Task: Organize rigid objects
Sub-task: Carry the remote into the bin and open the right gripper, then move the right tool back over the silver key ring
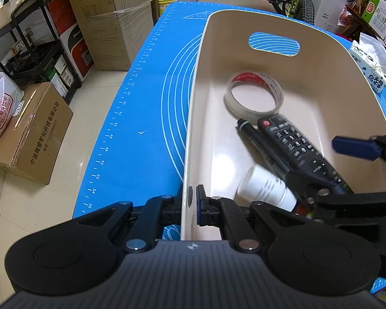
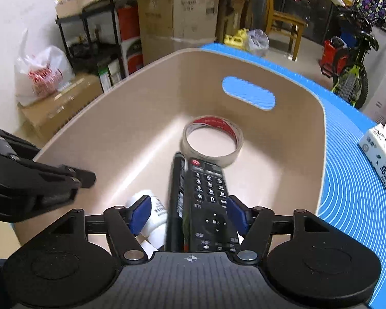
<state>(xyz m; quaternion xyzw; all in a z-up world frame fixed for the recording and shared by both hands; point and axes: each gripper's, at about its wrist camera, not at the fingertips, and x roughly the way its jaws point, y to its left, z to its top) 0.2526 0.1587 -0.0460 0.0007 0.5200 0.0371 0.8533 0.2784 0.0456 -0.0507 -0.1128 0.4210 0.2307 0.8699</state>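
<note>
Right gripper [image 2: 190,213] is closest up, blue pads spread wide on either side of a black remote [image 2: 208,203] without squeezing it. That remote lies in the beige bin [image 1: 329,59] beside a black marker [image 2: 175,200], a white bottle [image 1: 266,189] and a roll of clear tape [image 1: 253,95]. Left gripper [image 1: 193,203] is clamped on the bin's near wall. Only the left view shows the ruler marks along the blue mat [image 1: 141,128]; only the right view shows the wooden chair [image 2: 285,23].
</note>
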